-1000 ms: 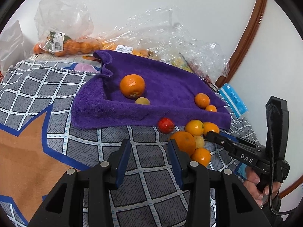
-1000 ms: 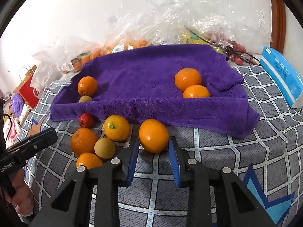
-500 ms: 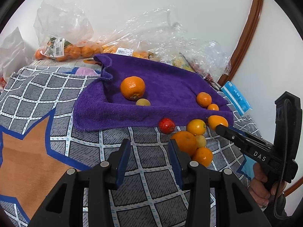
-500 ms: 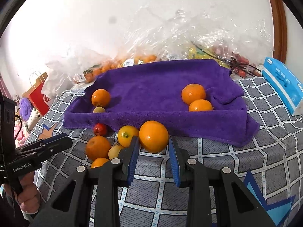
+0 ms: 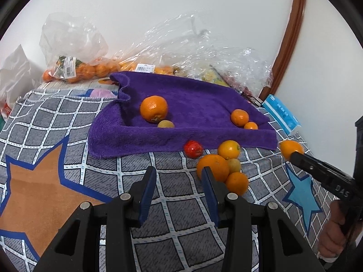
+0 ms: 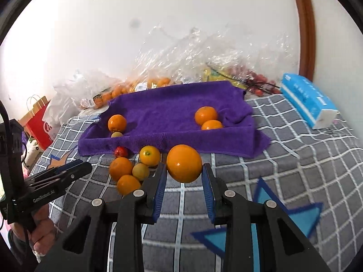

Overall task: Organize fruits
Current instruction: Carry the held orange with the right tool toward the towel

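Observation:
A purple towel (image 5: 192, 104) lies on the checked bed cover. On its left side sit a big orange (image 5: 153, 108) and a small yellow-green fruit (image 5: 165, 124); two smaller oranges (image 5: 239, 117) rest on its right side. In front of the towel lies a cluster of several fruits (image 5: 217, 165), among them a red fruit (image 5: 193, 149). My right gripper (image 6: 184, 174) is shut on an orange (image 6: 184, 163), held above the cover to the right of the cluster. My left gripper (image 5: 179, 181) is open with nothing between its fingers, just short of the cluster's left side.
Clear plastic bags of oranges (image 5: 74, 70) and other produce (image 6: 226, 68) are piled against the wall behind the towel. A blue tissue pack (image 6: 306, 99) lies at the right. A red paper bag (image 6: 38, 122) stands off the bed's left side.
My right gripper has lifted the orange off the cover and carried it right, away from the cluster. The left gripper has hardly moved.

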`<act>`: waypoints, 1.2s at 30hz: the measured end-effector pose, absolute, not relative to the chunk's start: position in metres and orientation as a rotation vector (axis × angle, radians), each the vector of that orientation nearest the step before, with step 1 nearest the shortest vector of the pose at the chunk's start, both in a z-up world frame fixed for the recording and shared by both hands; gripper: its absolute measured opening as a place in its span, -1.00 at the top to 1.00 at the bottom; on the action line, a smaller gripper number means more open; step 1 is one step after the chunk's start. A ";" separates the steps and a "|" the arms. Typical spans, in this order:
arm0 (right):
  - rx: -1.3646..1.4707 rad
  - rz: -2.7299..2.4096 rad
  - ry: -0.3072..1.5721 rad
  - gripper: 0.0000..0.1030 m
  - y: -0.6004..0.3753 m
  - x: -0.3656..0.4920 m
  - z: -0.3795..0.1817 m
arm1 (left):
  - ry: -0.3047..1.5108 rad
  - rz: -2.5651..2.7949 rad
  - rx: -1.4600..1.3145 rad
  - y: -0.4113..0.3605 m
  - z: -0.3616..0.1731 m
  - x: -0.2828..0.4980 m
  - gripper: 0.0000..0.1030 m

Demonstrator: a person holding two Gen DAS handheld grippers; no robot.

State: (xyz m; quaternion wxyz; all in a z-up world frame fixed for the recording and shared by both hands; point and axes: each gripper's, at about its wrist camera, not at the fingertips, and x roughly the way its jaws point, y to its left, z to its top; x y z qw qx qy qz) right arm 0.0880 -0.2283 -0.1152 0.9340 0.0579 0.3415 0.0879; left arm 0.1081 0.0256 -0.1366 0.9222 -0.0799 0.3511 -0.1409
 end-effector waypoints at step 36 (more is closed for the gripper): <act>0.145 0.097 0.666 0.39 -0.263 0.047 -0.117 | 0.824 -0.280 -0.150 -0.013 -0.124 0.112 0.25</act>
